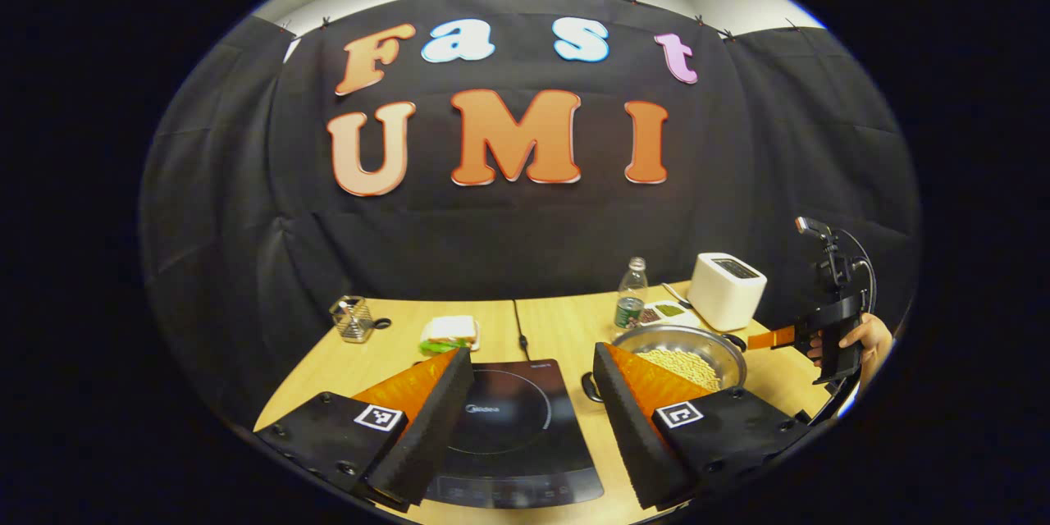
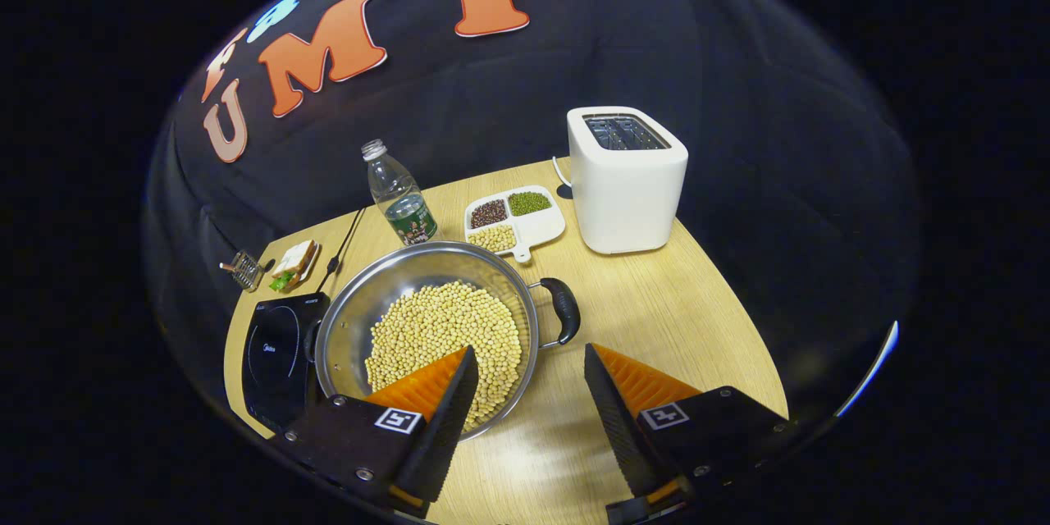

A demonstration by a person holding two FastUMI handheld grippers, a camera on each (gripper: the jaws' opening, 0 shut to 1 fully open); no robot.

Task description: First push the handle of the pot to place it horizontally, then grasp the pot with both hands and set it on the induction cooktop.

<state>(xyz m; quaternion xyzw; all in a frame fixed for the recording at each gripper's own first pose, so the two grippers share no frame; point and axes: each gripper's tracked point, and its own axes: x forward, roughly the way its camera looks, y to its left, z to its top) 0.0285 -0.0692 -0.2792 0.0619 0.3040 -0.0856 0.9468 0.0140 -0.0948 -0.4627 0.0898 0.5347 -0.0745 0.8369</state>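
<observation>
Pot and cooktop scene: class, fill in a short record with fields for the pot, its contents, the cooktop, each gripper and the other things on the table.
pot: steel, on the table, beside the cooktop
contents: pale beans
pot handle: black loop, on the toaster side
cooktop: black, nothing on it
left gripper: open, above the cooktop
right gripper: open, over the pot's near rim
others: toaster, bottle, divided dish, sandwich

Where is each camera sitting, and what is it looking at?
Left gripper view: rides the left gripper, above the cooktop, facing the booth wall; a hand holds the right gripper.
Right gripper view: rides the right gripper, looking down at the pot.
Shared: pot, cooktop, toaster, bottle.
</observation>
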